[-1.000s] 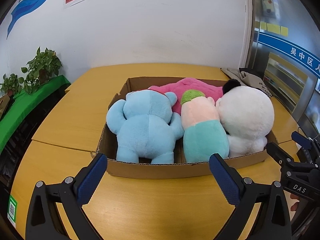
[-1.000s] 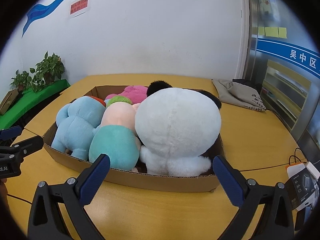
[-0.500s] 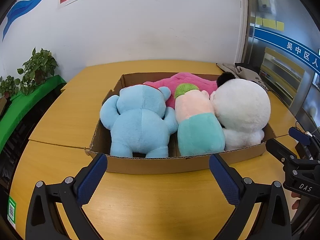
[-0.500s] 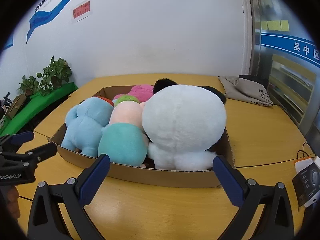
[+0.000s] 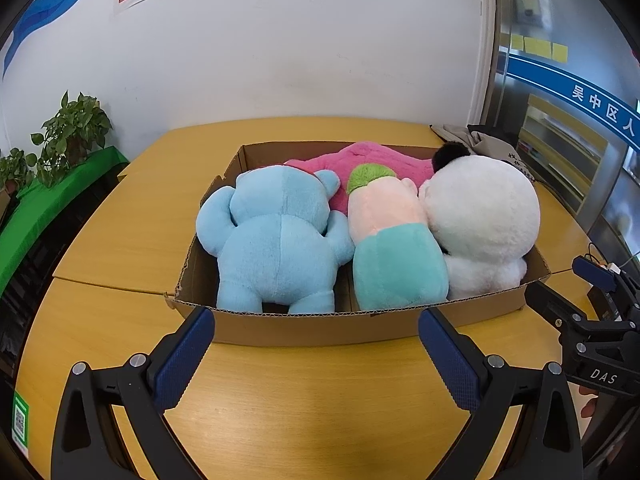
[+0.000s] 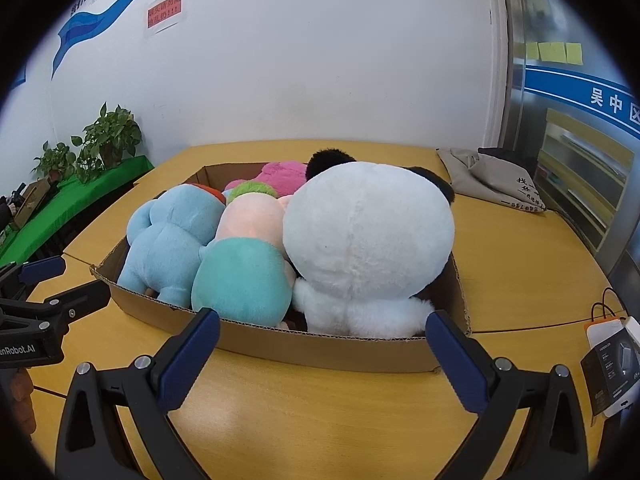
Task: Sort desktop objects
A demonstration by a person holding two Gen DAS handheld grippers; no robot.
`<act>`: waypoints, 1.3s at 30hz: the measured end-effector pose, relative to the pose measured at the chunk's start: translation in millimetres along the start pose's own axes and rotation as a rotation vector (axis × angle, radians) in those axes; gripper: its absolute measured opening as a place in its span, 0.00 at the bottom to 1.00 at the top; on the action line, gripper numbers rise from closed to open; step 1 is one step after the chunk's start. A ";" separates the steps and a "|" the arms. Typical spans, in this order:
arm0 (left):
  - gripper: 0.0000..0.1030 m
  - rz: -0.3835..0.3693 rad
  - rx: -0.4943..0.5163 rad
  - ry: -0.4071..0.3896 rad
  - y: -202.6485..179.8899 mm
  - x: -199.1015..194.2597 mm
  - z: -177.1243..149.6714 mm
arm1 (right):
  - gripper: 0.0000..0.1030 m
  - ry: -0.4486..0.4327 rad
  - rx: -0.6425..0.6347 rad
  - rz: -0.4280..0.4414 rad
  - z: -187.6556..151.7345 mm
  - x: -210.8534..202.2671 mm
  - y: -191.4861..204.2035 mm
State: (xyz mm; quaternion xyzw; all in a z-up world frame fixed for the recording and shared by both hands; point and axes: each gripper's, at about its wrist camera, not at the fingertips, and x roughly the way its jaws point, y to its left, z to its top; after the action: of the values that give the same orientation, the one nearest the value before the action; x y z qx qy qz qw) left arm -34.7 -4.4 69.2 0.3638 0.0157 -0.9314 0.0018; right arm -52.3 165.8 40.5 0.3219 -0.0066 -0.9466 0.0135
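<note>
Both hand-held grippers have drawn back a little from the box over the last second, so more bare counter [image 5: 312,392] shows in front of each camera. The left hand-held gripper [image 5: 316,354] hangs above the wood with its blue pads spread wide, nothing between them; the right hand-held gripper [image 6: 322,354] is just as wide and just as empty.

The cardboard box [image 5: 312,330] sits on the counter just beyond the fingertips, packed with plush toys that lie face down or turned away. From the left wrist view they run left to right: a light blue bear [image 5: 276,240], a peach-and-teal doll [image 5: 394,252] with a green tuft, and a big white panda [image 5: 480,224] with black ears — each pressed against its neighbour. A pink plush [image 5: 368,160] lies behind them against the far wall of the box.

A grey cloth bag [image 6: 492,178] rests on the counter well behind the box, to its right — potted plants [image 6: 108,136] stand off to the left.
</note>
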 end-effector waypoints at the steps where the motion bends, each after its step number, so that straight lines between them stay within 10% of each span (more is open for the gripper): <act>1: 1.00 0.000 -0.001 0.001 0.1 0.3 -0.1 | 1.00 0.002 0.001 -0.001 0.1 0.6 -0.3; 24: 1.00 -0.060 0.022 0.038 -1.6 6.8 -12.5 | 1.00 0.032 0.000 0.006 -3.3 4.7 -2.5; 31: 1.00 -0.214 0.149 0.153 2.3 2.4 -65.6 | 1.00 0.092 -0.040 0.118 -30.6 -17.3 -6.6; 39: 1.00 -0.480 0.435 0.296 -22.5 -11.9 -130.3 | 1.00 0.360 -0.291 0.278 -147.7 -50.4 22.5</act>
State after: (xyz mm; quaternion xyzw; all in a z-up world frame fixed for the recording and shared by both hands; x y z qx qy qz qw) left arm 62.0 22.0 -17.8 0.4728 -0.0978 -0.8239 -0.2970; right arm 78.1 144.2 -45.4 0.4758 0.0879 -0.8541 0.1906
